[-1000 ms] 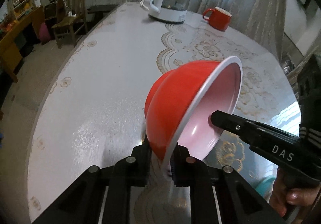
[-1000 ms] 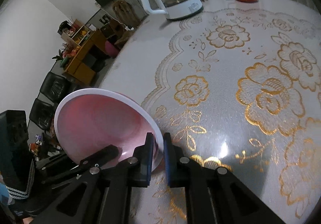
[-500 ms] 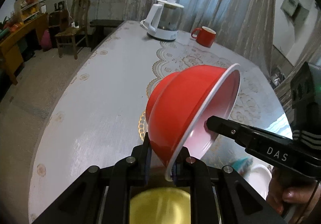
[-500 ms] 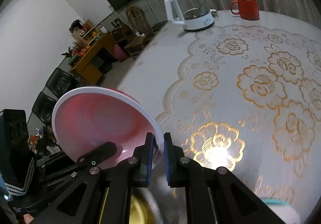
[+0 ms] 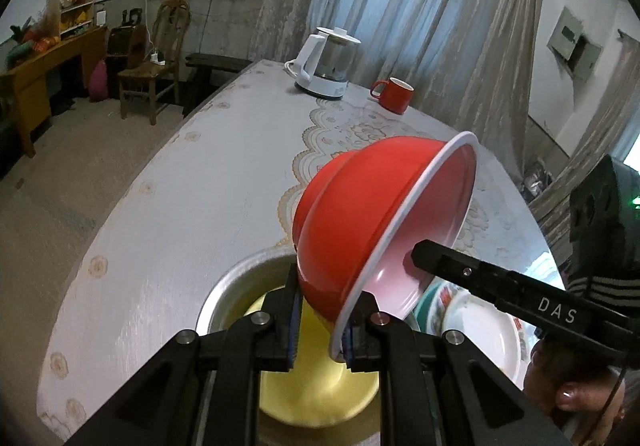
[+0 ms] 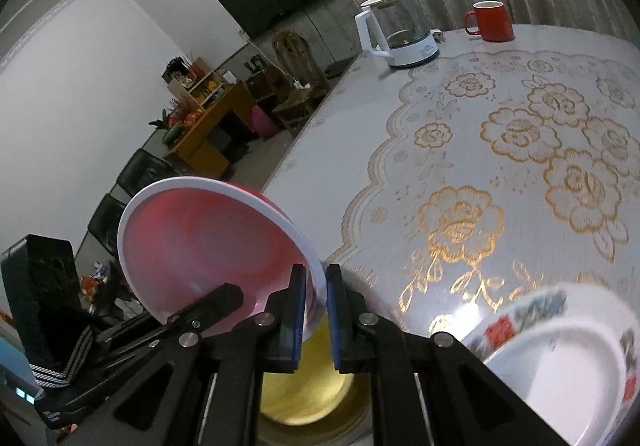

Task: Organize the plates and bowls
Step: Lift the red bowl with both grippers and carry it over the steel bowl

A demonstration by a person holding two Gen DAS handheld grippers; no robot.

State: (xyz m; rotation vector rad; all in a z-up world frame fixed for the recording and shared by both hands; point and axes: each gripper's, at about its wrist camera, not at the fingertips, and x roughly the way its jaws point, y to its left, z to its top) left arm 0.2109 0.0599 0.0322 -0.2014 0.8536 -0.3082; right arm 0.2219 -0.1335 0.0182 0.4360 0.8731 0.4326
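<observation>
A red bowl (image 5: 372,214) with a pink inside and white rim hangs tilted above the table, held at both sides. My left gripper (image 5: 320,326) is shut on its near rim, and my right gripper (image 6: 316,310) is shut on the opposite rim of the same red bowl (image 6: 200,242). Right under it sits a yellow bowl (image 5: 320,394) inside a silver metal bowl (image 5: 236,282); the yellow bowl (image 6: 312,398) shows again in the right wrist view. A white plate with a flower pattern (image 6: 560,350) lies to the right, the same flowered plate (image 5: 480,330) seen behind the right gripper's finger.
At the far end of the round table (image 5: 180,186) with a lace cloth stand a white kettle (image 5: 326,66) and a red mug (image 5: 394,94). Chairs (image 5: 152,58) and a wooden desk stand off to the left. A person's hand (image 5: 572,390) grips the right tool.
Both grippers have carried the red bowl back toward the near table edge and a little up. The yellow and metal bowls and the flowered plate have come into view beneath it.
</observation>
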